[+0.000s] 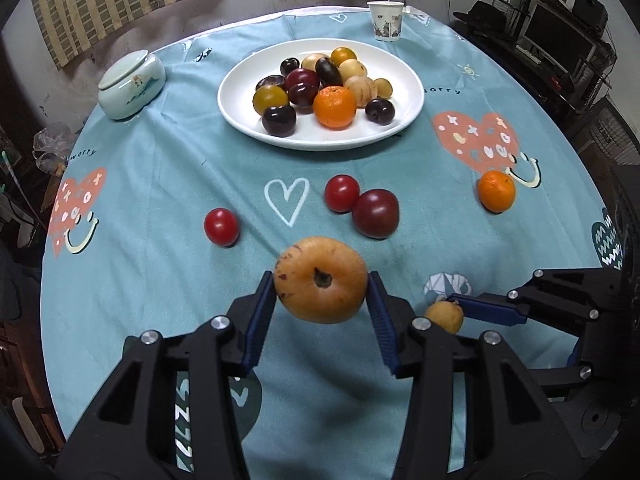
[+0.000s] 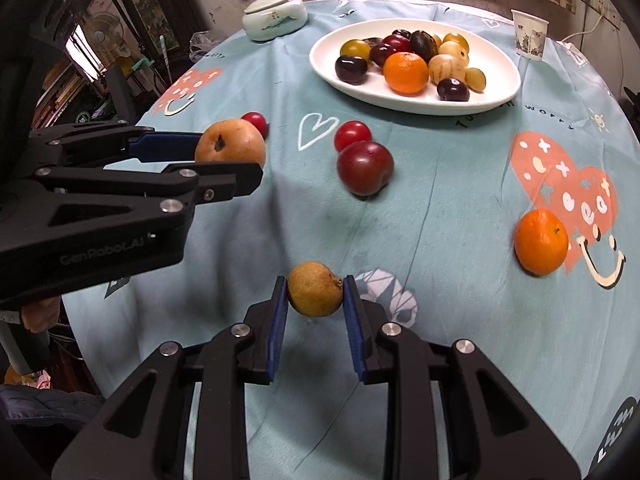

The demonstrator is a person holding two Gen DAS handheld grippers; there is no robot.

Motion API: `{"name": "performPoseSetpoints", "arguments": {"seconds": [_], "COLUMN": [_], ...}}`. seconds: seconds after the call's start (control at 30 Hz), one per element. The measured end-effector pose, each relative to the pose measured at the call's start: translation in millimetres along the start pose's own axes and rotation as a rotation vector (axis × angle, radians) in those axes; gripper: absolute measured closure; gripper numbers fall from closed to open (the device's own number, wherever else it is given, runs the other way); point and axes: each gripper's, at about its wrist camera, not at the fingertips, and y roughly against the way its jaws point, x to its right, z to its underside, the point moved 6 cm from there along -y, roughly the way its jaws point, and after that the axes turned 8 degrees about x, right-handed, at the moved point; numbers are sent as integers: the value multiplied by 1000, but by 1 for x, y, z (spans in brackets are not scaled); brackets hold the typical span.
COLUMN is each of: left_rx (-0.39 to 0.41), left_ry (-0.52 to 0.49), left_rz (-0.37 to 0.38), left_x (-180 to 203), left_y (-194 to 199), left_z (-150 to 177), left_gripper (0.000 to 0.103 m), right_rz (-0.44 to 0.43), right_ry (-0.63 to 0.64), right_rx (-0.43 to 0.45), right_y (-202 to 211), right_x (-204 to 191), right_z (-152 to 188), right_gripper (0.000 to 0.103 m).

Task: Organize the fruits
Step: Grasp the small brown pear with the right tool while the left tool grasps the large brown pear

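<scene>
Left gripper (image 1: 321, 280): we see its blue pads pinching the large orange-brown fruit (image 1: 321, 279) from both sides, held above the cloth; from the right wrist view it (image 2: 224, 158) reaches in from the left edge.
Right gripper (image 2: 315, 294): we find its jaws closed onto the small tan fruit (image 2: 315, 294), one pad touching each flank; in the left wrist view that fruit (image 1: 445, 315) peeks out beside the left gripper's right finger.
Plate (image 1: 240, 100): white, far side of the table; we count a pile of dark plums, yellowish fruits and one orange (image 1: 334, 106) on it.
Loose on the tablecloth (image 1: 160, 184): two red tomatoes (image 1: 221, 227), (image 1: 341, 193), the second touching a dark red plum (image 1: 375, 213); a mandarin (image 1: 496, 191) well apart to the right.
Backdrop: lidded ceramic jar (image 1: 132, 84) left of the plate; paper cup (image 1: 385, 21) beyond it.
</scene>
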Motion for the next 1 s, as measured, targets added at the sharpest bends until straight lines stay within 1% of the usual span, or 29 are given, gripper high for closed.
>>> {"name": "performPoseSetpoints", "arguments": {"seconds": [0.2, 0.43, 0.57, 0.77, 1.0], "left_rx": [12, 13, 13, -9, -16], "left_ry": [0, 9, 17, 39, 40], "left_rz": [-8, -13, -12, -21, -21], "left_x": [0, -3, -4, -10, -9], "left_y": [14, 20, 21, 17, 12], "left_z": [7, 14, 17, 26, 23], "left_gripper": [56, 56, 56, 56, 56], "right_rz": [-14, -24, -33, -38, -48], "right_ry": [24, 48, 59, 51, 45], "right_rx": [-1, -2, -1, -4, -14], "right_y": [5, 8, 9, 7, 2], "right_x": [-12, -23, -27, -24, -21], "right_z": [7, 10, 10, 11, 10], "right_gripper": [75, 75, 75, 75, 75]}}
